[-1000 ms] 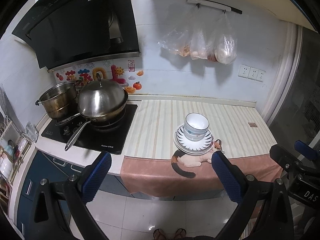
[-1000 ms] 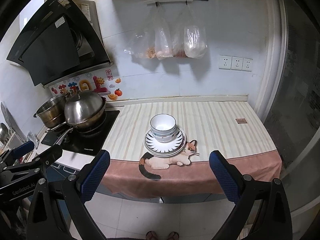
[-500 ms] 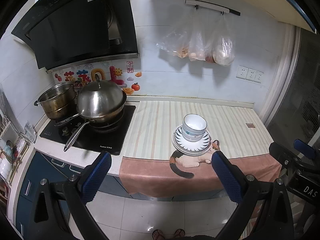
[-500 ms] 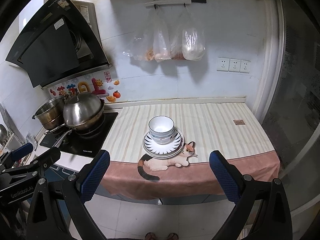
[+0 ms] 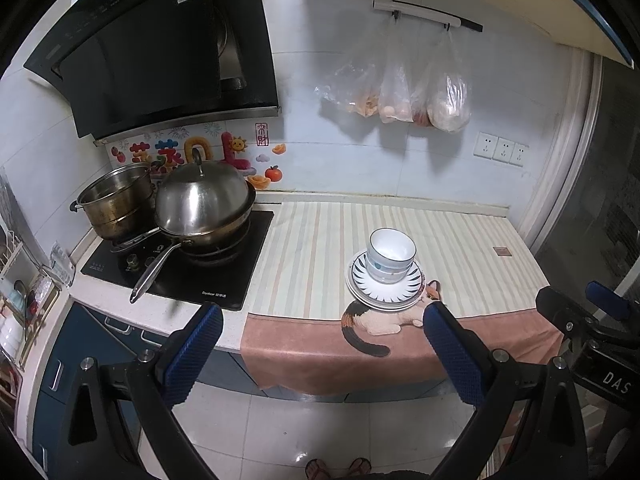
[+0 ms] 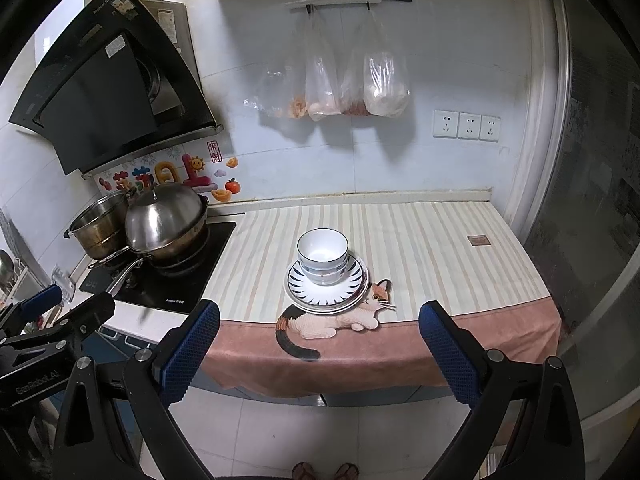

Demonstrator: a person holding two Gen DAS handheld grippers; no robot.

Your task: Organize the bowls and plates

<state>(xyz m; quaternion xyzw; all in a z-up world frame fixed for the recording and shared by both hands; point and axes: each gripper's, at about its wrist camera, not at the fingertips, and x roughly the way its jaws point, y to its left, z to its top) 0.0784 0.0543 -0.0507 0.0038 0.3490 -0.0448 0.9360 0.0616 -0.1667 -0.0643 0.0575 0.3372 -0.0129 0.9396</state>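
Observation:
White bowls with blue bands [image 5: 391,255] [image 6: 323,255] sit nested on stacked plates with a dark ray pattern [image 5: 412,286] [image 6: 350,290], on the striped counter mat near its front edge. My left gripper [image 5: 322,354] is open and empty, held back from the counter over the floor. My right gripper [image 6: 320,354] is open and empty too, also back from the counter edge. Each gripper shows at the edge of the other's view.
A cat-print cloth [image 6: 332,322] hangs over the counter front. A lidded steel wok [image 5: 202,204] and a pot [image 5: 116,200] stand on the black hob [image 5: 224,276] at the left. Plastic bags [image 5: 412,92] hang on the back wall. A dish rack [image 5: 16,304] stands far left.
Both grippers have drifted slightly back from the counter; the stack appears a little smaller and higher in view. Nothing on the counter has moved.

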